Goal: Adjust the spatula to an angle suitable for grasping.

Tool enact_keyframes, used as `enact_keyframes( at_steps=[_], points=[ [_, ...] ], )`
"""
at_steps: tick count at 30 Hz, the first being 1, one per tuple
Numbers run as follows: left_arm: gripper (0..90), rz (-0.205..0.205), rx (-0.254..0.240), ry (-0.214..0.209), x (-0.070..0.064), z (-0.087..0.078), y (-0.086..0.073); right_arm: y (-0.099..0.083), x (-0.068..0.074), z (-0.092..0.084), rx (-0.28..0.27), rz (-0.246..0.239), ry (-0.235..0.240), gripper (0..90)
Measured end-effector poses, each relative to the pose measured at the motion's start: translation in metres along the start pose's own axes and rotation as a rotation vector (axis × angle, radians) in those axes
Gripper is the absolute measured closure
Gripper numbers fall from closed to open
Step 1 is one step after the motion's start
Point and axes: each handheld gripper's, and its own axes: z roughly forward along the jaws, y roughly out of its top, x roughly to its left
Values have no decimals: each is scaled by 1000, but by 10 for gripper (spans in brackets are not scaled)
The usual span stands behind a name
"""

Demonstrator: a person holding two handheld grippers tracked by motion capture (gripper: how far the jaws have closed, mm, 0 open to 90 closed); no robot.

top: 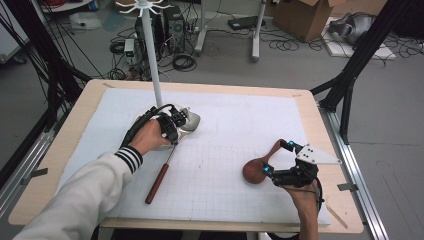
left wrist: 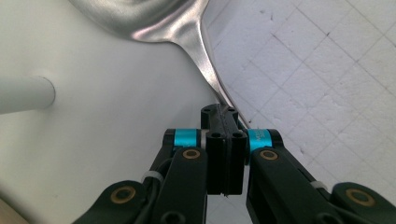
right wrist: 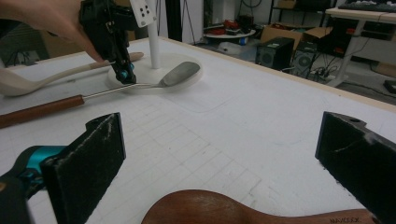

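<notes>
**Metal spoon pinched at the stand, wooden spoon waiting**

The white stand (top: pixel 152 55) at the far left of the table serves as the landmark. On its round base (left wrist: pixel 93 116) rests the bowl of a metal spoon (right wrist: pixel 180 72), whose thin shaft runs off the base towards the person and ends in a brown wooden handle (top: pixel 157 184) lying on the white mat (top: pixel 225 130). The left gripper (top: pixel 172 127) is at the edge of the base, its jaws clenched on the spoon's shaft just behind the bowl; the left gripper view shows the two pads pressed together with the metal strip between them. A pale ladle (right wrist: pixel 28 81) lies on the mat near the stand, on its far side as the right gripper view shows it.

Well to the right of the stand, the right gripper (top: pixel 278 157) stands with its jaws wide apart, straddling a dark wooden spoon (top: pixel 260 167) that lies flat on the mat; the pads do not touch it.

The step in hand looks like taking up the metal spoon, probably to hang it on the hooks at the top of the stand (top: pixel 142 6). The next move would call for a steady lift that clears the base and brings the long handle up without swinging, since the grip sits far from the handle's weight.
</notes>
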Motion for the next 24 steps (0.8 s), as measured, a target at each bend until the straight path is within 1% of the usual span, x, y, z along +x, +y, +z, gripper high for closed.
enact_keyframes(
  at_steps=[2, 4, 5, 6, 7, 9, 11, 12, 14, 15, 18, 19, 23, 24],
  points=[
    [896, 5, 3, 1, -1, 0, 0, 0, 0, 0, -3, -5, 2, 5],
    [896, -2, 7, -4, -1, -1, -1, 0, 0, 0, -3, -6, 3, 5],
    [896, 2, 13, -2, -1, -1, -1, 0, 1, 0, 0, 0, 5, 5],
    [896, 2, 16, 2, -1, 0, -1, 0, 0, 0, 1, -3, 4, 5],
    [896, -12, 17, 1, -2, 0, -2, 0, 1, 0, 2, -1, 4, 5],
    [896, -16, 23, 0, 0, 0, -3, 0, 1, 1, 1, -3, 4, 5],
    [897, -31, 32, -21, 0, 1, -4, 0, 1, 1, 0, -5, 3, 5],
    [897, -37, 36, -16, -1, 3, -5, 0, 1, 1, 0, -4, 3, 5],
    [896, -31, 37, -16, 0, 5, -5, 0, 1, 1, 0, -9, 4, 5],
    [896, -36, 29, -17, 0, 5, -6, 0, 1, 1, 1, -10, 3, 5],
    [897, -24, 13, -19, 0, 3, -6, 0, 1, 1, 1, -3, 5, 5],
    [896, -17, 11, -17, 0, 3, -5, 0, 1, 1, 1, -2, 3, 5],
    [897, -19, 10, -22, -2, 3, -5, 0, 1, 2, 5, -7, 5, 5],
    [897, -13, 11, -24, -2, 3, -4, 0, 1, 2, 4, -11, 5, 5]
  ],
)
